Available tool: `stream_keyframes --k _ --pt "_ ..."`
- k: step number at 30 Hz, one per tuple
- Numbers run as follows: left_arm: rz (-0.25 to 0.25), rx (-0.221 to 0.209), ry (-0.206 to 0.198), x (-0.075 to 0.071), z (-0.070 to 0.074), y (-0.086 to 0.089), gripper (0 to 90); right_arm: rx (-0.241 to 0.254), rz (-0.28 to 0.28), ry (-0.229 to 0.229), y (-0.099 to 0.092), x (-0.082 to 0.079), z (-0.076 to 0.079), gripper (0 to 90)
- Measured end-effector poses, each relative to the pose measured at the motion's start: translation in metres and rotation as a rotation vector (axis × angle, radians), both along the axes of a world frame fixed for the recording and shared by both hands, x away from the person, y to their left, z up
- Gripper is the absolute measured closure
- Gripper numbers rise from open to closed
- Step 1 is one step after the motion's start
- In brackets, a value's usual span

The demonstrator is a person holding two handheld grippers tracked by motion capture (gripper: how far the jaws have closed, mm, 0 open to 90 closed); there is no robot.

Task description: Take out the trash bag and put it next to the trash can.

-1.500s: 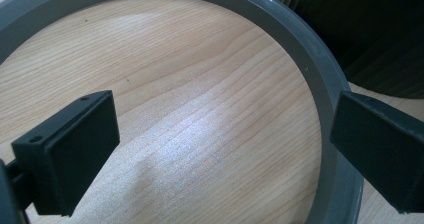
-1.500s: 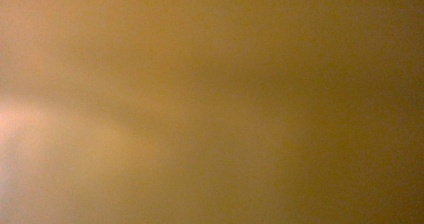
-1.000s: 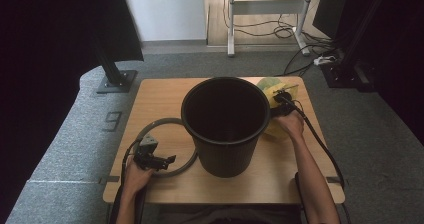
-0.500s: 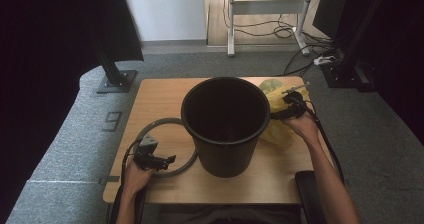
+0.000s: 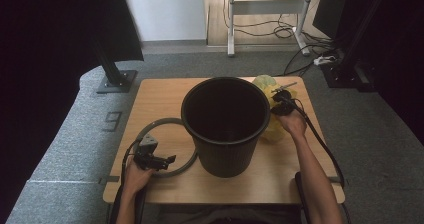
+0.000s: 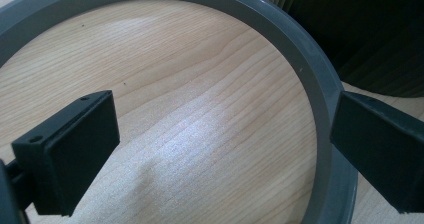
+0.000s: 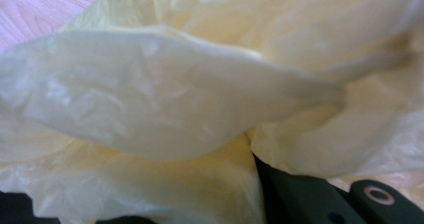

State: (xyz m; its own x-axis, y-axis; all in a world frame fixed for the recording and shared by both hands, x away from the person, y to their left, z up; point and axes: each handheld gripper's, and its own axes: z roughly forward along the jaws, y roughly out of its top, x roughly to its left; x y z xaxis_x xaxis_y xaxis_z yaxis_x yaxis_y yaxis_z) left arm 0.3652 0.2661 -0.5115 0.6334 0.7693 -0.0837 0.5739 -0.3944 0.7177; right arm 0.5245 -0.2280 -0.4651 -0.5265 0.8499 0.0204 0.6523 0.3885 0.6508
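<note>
One wooden table [image 5: 165, 96] is carrying a big black bucket [image 5: 225, 126] at its middle, with a grey ring [image 5: 186, 160] lying flat just to its left and a yellow plastic bag [image 5: 267, 84] bunched against its far right side. Judging by this, the lining job is only beginning: the right gripper [image 5: 281, 104], whose jaws have just been closing, is pinching a fold of the bag beside the rim, while the bucket is standing unlined. Meanwhile the left gripper [image 5: 167, 160] is hanging spread over the ring, gripping nothing yet.
</note>
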Motion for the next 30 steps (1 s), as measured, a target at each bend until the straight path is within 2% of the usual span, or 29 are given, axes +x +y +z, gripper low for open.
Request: stream_keyframes --k 1,2,4,6,7,8,13,17,22,30 --pt "0.000 -0.003 0.000 0.000 0.000 0.000 0.0 -0.012 0.003 -0.001 0.002 0.004 0.000 85.6" --pt "0.002 -0.006 0.001 0.000 0.000 0.001 0.0 -0.012 0.000 -0.001 0.003 0.007 0.001 75.5" --pt "0.003 -0.011 -0.001 -0.001 0.000 0.002 0.0 0.038 0.006 0.027 0.003 0.012 0.003 46.2" --pt "0.003 -0.015 -0.003 -0.001 0.000 0.002 0.0 0.044 0.006 0.019 -0.001 0.012 0.007 25.3" --pt "0.004 -0.018 -0.002 -0.001 0.000 0.002 0.0 0.046 0.000 0.014 -0.002 0.010 0.009 17.5" --pt "0.004 -0.018 -0.001 -0.001 0.000 0.002 0.0 0.054 0.001 0.019 -0.004 0.008 0.011 14.7" --pt "0.003 -0.020 -0.001 -0.001 0.000 0.002 0.0 0.020 0.011 -0.005 -0.009 -0.008 0.026 13.8" --pt "0.005 -0.027 -0.003 -0.001 0.000 0.003 0.0 0.031 0.014 -0.011 -0.013 -0.019 0.036 13.7" --pt "0.004 -0.029 -0.003 -0.001 0.000 0.003 0.0 0.009 0.023 -0.012 -0.020 -0.034 0.046 13.7" --pt "0.008 -0.029 -0.002 -0.001 0.000 0.003 0.0 0.021 0.019 -0.023 -0.042 -0.059 0.047 13.6"
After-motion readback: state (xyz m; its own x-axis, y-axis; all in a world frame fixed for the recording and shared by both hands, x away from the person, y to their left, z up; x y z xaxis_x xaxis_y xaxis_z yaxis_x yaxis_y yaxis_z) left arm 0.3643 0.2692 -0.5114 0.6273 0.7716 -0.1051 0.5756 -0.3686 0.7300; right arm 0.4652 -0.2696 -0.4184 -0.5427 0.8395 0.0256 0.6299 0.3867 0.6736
